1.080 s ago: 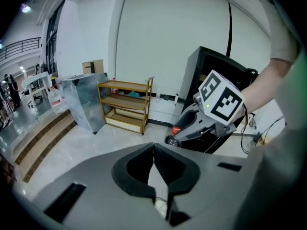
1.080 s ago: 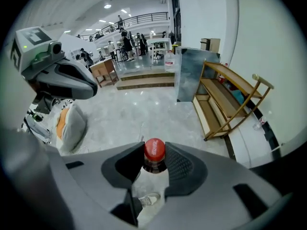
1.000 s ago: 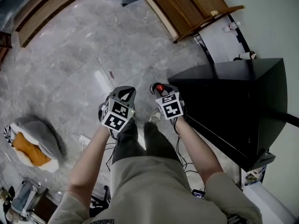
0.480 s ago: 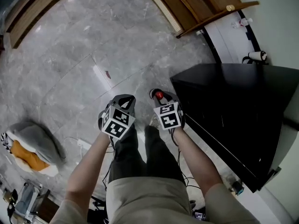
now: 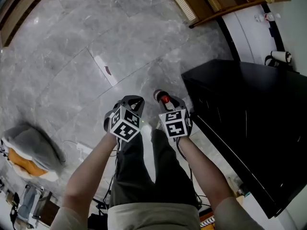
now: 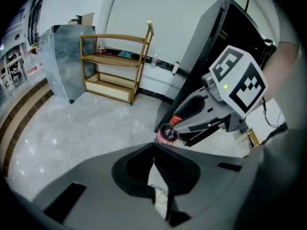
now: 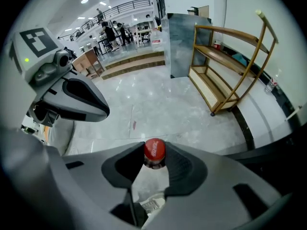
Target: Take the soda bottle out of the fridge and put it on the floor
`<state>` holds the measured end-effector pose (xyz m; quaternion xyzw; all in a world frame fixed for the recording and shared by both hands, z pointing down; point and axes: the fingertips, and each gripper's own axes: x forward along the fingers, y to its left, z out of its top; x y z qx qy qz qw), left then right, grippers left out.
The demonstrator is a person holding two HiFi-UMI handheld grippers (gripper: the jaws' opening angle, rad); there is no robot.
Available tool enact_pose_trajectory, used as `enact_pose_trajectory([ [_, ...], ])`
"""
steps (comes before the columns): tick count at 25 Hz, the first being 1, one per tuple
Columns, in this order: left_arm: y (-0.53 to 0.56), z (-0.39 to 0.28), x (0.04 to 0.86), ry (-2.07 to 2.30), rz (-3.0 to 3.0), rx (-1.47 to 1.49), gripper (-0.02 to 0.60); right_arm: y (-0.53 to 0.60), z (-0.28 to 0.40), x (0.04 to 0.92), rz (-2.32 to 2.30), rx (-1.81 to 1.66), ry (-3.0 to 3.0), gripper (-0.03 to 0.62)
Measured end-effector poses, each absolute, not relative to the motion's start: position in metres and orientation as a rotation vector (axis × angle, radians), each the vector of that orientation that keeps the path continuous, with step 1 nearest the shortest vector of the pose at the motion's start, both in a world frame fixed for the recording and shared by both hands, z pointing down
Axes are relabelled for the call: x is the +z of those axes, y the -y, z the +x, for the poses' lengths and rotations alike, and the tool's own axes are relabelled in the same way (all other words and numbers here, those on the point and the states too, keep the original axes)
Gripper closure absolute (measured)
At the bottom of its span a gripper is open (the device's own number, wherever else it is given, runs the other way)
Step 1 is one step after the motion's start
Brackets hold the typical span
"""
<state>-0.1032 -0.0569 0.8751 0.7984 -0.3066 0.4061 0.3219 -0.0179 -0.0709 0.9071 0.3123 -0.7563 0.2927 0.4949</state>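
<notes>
Nearest the camera, the person's bare forearms [image 5: 91, 169] and dark-trousered legs [image 5: 144, 169] reach down just left of the black fridge [image 5: 249, 114], which serves as landmark throughout. The left tool [image 6: 153, 146] is clenched tip to tip with nothing in it. The right tool [image 7: 154, 158], between the left one and the fridge, is clamped on the neck of the soda bottle [image 6: 167, 134]. The bottle's red cap stands above the jaws and its dark body hangs below them, outside the fridge and close to its front corner. No view shows whether its base meets the floor. The floor [image 5: 72, 47] is glossy grey marble-look tile with pale veining, thin joints and bright ceiling-light reflections. A small dark reddish mark [image 5: 107, 71] lies on it further left of the fridge, beside a pale strip. Well to the left of the fridge lies a grey cushion [image 5: 33, 145] with an orange inner part. Beyond the fridge a wooden rack [image 6: 109, 87] with open shelves and a woven lower panel stands against a white wall [image 6: 158, 13] edged by a dark skirting [image 7: 243, 126]. Left of the rack, further from the fridge, stands an upright grey panel [image 7: 184, 42]. Farthest from the fridge, wooden steps [image 7: 134, 61] rise to a bright hall where people [image 7: 108, 32] stand.
</notes>
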Motion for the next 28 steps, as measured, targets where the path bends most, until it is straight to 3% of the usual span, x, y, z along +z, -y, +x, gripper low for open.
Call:
enact_pose_trajectory([
  [28,0.029,-0.117,1.162,0.869,1.734,0.863,0.575,0.049,-0.017,1.190,0.763,0.786,1.691,0.482],
])
